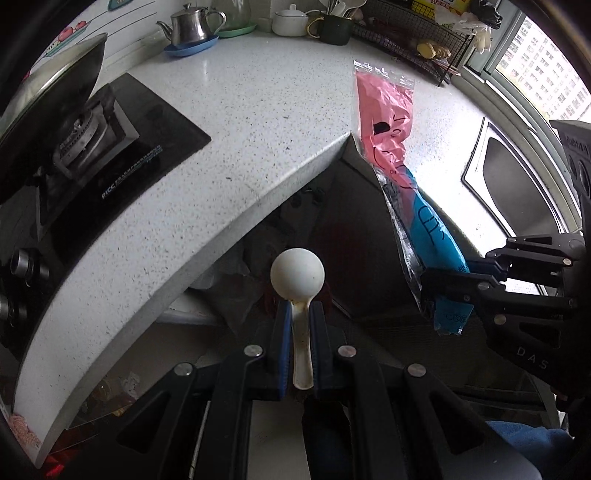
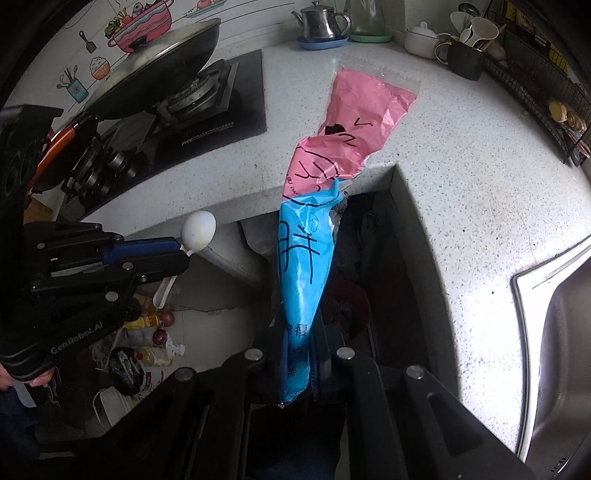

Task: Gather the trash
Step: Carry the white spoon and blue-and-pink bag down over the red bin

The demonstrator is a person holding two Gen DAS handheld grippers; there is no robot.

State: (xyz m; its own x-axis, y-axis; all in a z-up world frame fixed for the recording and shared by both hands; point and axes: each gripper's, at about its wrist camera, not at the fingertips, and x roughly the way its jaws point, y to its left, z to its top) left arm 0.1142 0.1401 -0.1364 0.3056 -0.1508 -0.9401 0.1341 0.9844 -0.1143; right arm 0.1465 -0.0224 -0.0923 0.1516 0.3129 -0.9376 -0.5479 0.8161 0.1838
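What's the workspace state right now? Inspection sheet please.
Surface: speckled white countertop, bare in the middle.
Job's things: white plastic spoon and pink-and-blue plastic bag, both held up at the counter's inner corner.
Clutter: wok on gas stove; steel teapot; dark mug.
Grippers: left gripper shut on spoon handle; right gripper shut on bag.
Cables: nothing seen.
Surroundings: steel sink; wire rack; bottles and onions on floor.

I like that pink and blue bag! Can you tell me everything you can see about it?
The bag is a long, crinkly clear plastic wrapper, pink at the far end and blue at the near end, with black writing and drawings. It looks thin, twisted and empty. The right gripper is shut on its blue end. Its pink end stretches out over the speckled counter; whether it touches cannot be told.
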